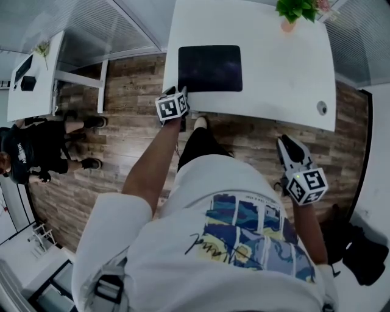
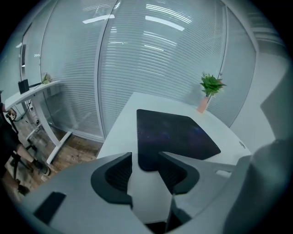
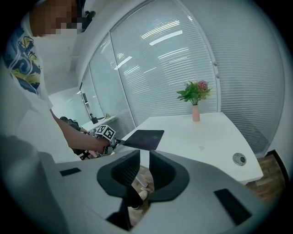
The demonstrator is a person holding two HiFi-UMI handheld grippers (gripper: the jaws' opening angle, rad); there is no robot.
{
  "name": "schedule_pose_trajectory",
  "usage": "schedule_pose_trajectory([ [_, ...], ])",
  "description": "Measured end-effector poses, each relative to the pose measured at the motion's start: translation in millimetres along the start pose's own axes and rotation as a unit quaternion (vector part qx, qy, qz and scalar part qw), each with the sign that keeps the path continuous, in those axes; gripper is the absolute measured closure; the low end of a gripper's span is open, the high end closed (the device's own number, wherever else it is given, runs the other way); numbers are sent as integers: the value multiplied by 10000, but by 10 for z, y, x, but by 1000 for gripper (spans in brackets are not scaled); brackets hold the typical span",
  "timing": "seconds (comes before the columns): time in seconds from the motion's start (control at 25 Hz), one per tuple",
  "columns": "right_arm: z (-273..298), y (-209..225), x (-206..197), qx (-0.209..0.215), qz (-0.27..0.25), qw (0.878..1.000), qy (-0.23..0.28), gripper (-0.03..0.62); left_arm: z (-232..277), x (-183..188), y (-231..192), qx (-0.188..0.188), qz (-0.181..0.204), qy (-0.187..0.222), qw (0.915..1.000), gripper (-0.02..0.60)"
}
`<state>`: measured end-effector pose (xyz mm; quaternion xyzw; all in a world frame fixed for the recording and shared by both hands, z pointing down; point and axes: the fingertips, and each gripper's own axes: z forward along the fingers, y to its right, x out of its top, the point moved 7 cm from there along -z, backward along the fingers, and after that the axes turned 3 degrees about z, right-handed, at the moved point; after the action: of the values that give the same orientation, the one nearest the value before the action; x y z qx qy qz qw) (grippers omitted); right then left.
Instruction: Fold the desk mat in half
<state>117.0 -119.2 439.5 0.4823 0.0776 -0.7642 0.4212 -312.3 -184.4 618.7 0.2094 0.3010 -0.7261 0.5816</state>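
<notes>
**A:** Mat position at this entry?

**B:** The desk mat (image 1: pixel 210 67), dark, lay flat and unfolded on the white table (image 1: pixel 280 73). It sat toward the table's near-left part, with its near edge just inside the table's near edge. A potted plant (image 1: pixel 295 12) stood at the far edge, well apart from the mat. A round grommet (image 1: pixel 322 108) sat near the table's near-right corner.

**A:** Left gripper?

**B:** The left gripper (image 1: pixel 183 95) was at the mat's near-left corner, angled down over the table edge. In the left gripper view its jaws stood wide apart, released. The mat's rounded corner showed in the gap between them. The pads were not pressing on it. Whether the tips touched the mat or the table could not be told.

**A:** Right gripper?

**B:** The right gripper (image 1: pixel 285 145) hung short of the table's near edge, off to the right and well apart from the mat, over the wood floor (image 1: pixel 128 134). In the right gripper view its jaws stood a narrow gap apart. Nothing was between them; only floor and a shoe (image 3: pixel 142 195) showed through. It was not grasping anything.

**A:** Surroundings?

**B:** A second white desk (image 1: pixel 30 79) stood at the left, with another person (image 1: pixel 30 149) seated beside it.
</notes>
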Motion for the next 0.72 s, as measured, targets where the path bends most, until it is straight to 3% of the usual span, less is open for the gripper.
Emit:
schedule_pose_trajectory([
  [0.24, 20, 75, 26, 4, 25, 10000, 18, 536, 27, -17, 50, 342, 54, -55, 9994, 418],
  [0.36, 4, 76, 9, -5, 35, 10000, 0, 536, 17, -44, 89, 384, -30, -16, 9993, 451],
  [0.6, -99, 80, -24, -82, 28, 10000, -15, 540, 7, -41, 76, 254, -148, 32, 9996, 473],
  [0.72, -142, 79, -64, -125, 40, 9999, 15, 540, -16, -18, 77, 121, -398, 91, 9991, 505],
])
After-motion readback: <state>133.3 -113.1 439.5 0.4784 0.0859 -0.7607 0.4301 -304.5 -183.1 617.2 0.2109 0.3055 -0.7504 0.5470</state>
